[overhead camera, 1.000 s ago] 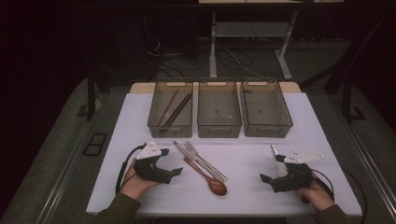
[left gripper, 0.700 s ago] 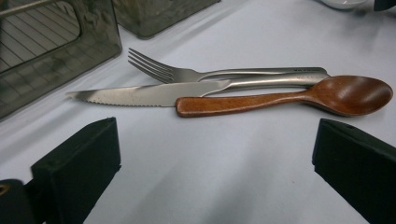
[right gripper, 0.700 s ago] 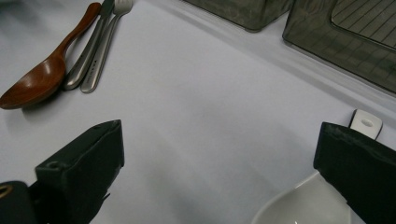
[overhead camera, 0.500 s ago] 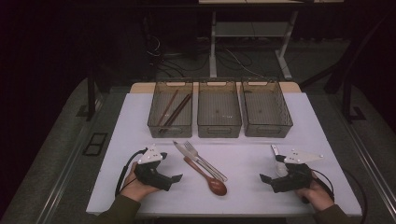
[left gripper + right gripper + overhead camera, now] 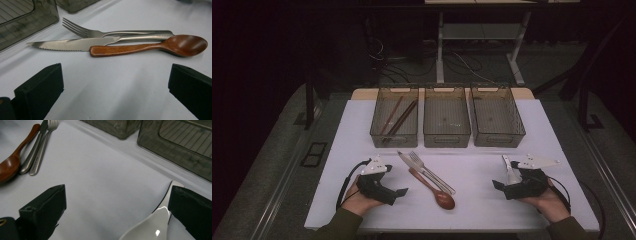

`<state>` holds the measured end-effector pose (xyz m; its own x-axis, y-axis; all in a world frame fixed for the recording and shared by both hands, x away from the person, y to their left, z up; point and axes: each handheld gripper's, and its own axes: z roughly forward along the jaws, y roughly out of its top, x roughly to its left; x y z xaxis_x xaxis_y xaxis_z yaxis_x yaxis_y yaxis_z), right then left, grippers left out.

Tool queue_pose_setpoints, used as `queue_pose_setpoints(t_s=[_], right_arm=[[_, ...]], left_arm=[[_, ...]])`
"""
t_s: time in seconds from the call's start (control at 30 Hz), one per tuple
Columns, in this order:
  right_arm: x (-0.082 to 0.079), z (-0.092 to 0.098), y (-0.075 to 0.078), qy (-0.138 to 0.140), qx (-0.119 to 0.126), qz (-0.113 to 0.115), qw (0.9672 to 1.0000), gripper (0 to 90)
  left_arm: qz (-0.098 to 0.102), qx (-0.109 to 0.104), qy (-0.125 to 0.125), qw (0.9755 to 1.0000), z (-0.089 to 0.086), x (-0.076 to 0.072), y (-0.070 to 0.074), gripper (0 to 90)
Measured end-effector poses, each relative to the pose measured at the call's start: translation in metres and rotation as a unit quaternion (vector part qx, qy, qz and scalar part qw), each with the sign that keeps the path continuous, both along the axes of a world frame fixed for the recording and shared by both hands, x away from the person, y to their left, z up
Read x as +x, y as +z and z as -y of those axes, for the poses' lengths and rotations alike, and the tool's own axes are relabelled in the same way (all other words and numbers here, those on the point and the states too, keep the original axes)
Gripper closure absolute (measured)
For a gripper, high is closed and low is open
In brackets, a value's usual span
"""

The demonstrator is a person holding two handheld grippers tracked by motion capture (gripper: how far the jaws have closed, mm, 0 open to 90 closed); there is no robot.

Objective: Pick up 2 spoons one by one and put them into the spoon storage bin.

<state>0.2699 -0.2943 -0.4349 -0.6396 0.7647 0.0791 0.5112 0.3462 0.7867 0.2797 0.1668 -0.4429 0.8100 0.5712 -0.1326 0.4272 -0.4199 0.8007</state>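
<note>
Little has moved across the table since the earlier frame; the one change is at the left gripper (image 5: 399, 192), whose jaws have just been opening and now stand wide apart with nothing between them. Seen from above, it rests near 7 o'clock on the white table (image 5: 472, 167), aimed toward the cutlery at the centre: a wooden spoon (image 5: 150, 47), a serrated knife (image 5: 72, 44) and a fork (image 5: 100, 32) lying side by side and touching. The right gripper (image 5: 497, 184) sits near 4 o'clock, jaws also spread, with a white ceramic spoon (image 5: 147, 225) lying just against its right jaw, not clamped. Three tinted bins (image 5: 447, 117) stand in a row at 12 o'clock, the left one holding chopsticks (image 5: 397, 119). The step in hand looks like a reach for the wooden spoon, which lies nearest the left gripper. To do it well, come in low and straddle the handle alone, away from where it touches the knife, so the metal pieces are not dragged, and close only when both pads flank the wood.
</note>
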Motion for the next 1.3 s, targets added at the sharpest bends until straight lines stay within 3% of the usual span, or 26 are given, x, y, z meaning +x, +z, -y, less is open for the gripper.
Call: queue_pose_setpoints(t_s=[0.13, 0.27, 0.57, 0.63, 0.8, 1.1, 1.17, 1.3], right_arm=[[0.006, 0.005, 0.002, -0.013, -0.001, -0.023, 0.9996, 2.1], [0.014, 0.011, 0.002, -0.028, -0.004, -0.032, 0.9991, 7.9], [0.044, 0.025, 0.004, -0.077, -0.016, -0.041, 0.9961, 28.9], [0.049, 0.029, 0.005, -0.075, -0.011, -0.044, 0.9961, 39.5], [0.063, 0.038, 0.009, -0.08, -0.002, -0.042, 0.9959, 50.0], [0.085, 0.047, 0.007, -0.087, -0.022, -0.048, 0.9948, 83.1], [0.088, 0.046, 0.005, -0.085, -0.027, -0.056, 0.9944, 88.4], [0.09, 0.047, -0.001, -0.074, -0.033, -0.072, 0.9941, 89.5]], left_arm=[[0.001, -0.001, -0.002, 1.0, 0.001, 0.0, 0.001, 0.0], [0.003, 0.001, -0.005, 1.0, 0.003, -0.002, 0.001, 0.0], [0.004, 0.006, -0.006, 1.0, 0.003, -0.001, 0.001, 0.0], [0.005, 0.006, -0.005, 1.0, 0.003, -0.002, 0.001, 0.0], [0.004, 0.004, -0.005, 1.0, 0.003, -0.001, 0.001, 0.0], [0.002, 0.005, -0.007, 1.0, 0.004, -0.001, 0.0, 0.0], [0.002, 0.004, -0.006, 1.0, 0.004, -0.001, 0.0, 0.0], [0.001, 0.004, -0.006, 1.0, 0.003, -0.001, 0.0, 0.0]])
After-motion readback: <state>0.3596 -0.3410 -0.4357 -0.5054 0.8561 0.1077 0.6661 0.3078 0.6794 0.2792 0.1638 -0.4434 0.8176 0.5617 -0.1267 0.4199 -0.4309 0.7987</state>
